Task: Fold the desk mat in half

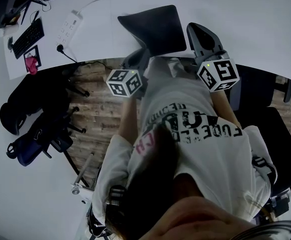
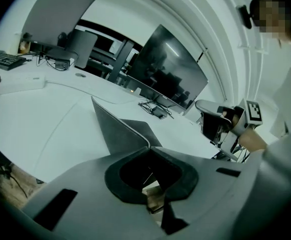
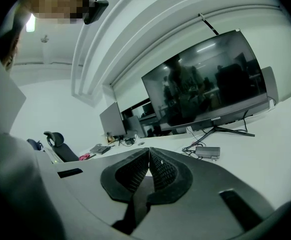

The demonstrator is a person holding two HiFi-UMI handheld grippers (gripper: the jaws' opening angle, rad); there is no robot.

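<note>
Dark grey flat desk mat (image 2: 116, 130) raised off the white surface (image 2: 35, 124).
Left tongs (image 2: 148, 148) pinch its edge to fold it over; right tongs (image 3: 149, 153) are closed, holding nothing.

Left claw (image 2: 148, 149) pinching, right claw (image 3: 149, 151) shut (empty)

Head view: the person's shirt (image 1: 185, 129) hides the near edge of the desk mat (image 1: 153, 26) and of the desk (image 1: 245, 29); legends on the keyboard (image 1: 28, 38) are too small to read.

Desk mat (image 1: 153, 28) tilted up ahead; white desk (image 1: 245, 24) open rightward; power strip (image 1: 68, 26) leftward.
</note>
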